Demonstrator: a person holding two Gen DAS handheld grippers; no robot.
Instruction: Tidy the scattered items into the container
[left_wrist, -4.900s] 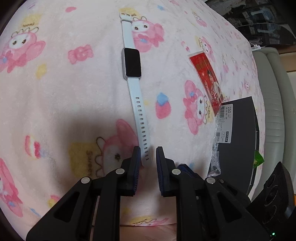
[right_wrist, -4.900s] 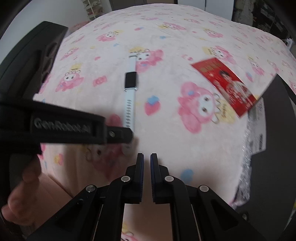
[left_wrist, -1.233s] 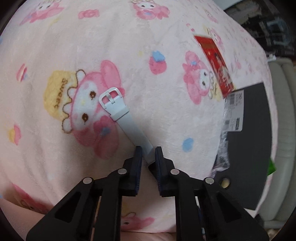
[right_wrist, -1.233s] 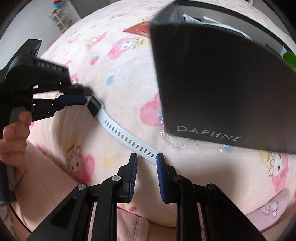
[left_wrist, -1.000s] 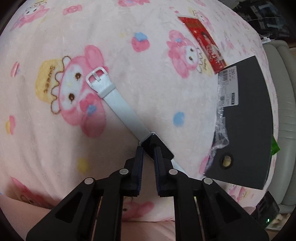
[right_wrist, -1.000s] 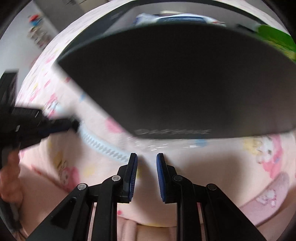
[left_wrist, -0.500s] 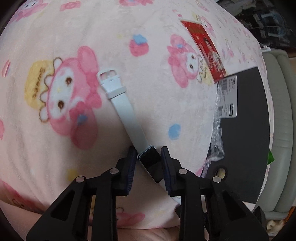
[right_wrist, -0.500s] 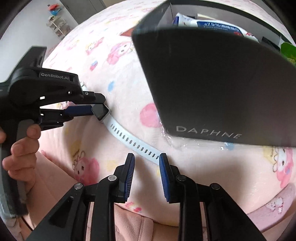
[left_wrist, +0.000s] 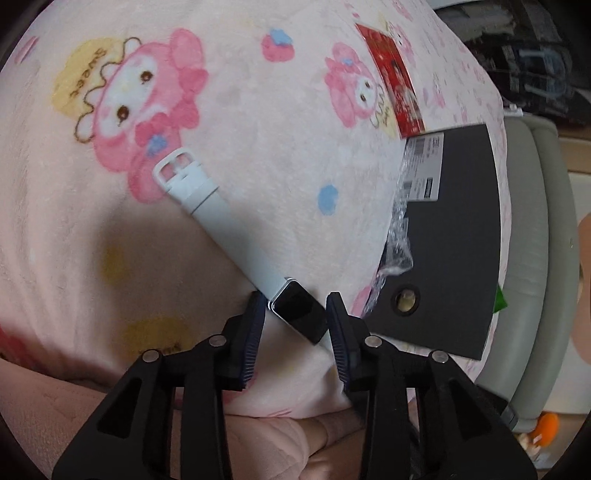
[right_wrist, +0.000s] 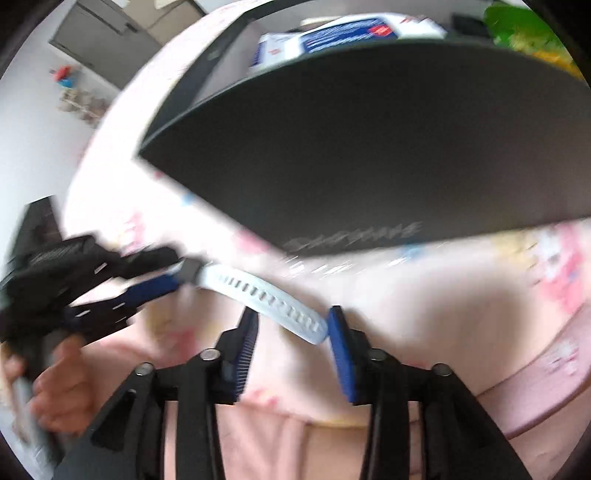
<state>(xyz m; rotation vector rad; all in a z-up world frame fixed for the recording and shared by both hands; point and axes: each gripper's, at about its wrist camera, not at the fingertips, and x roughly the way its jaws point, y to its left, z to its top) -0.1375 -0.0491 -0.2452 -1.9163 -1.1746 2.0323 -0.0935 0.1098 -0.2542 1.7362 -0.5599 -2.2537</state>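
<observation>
A pale blue smartwatch (left_wrist: 221, 225) lies on the pink cartoon blanket (left_wrist: 258, 122). Its black face (left_wrist: 299, 315) sits between the spread fingers of my left gripper (left_wrist: 295, 325), which is open around it. In the right wrist view the holed strap end (right_wrist: 280, 302) lies between the spread fingers of my right gripper (right_wrist: 291, 332), also open. The dark box (left_wrist: 454, 254) stands just right of the watch; its open top shows in the right wrist view (right_wrist: 369, 140). A red card (left_wrist: 391, 92) lies on the blanket beyond.
A blue-and-white packet (right_wrist: 340, 40) and something green (right_wrist: 524, 26) sit inside the box. Crinkled clear plastic (left_wrist: 399, 243) clings to the box's corner. A grey padded seat edge (left_wrist: 535, 258) runs along the right. The right wrist view is motion-blurred.
My left gripper carried the watch toward the box, laid it down and opened its fingers. My right gripper also opened wider around the strap end.
</observation>
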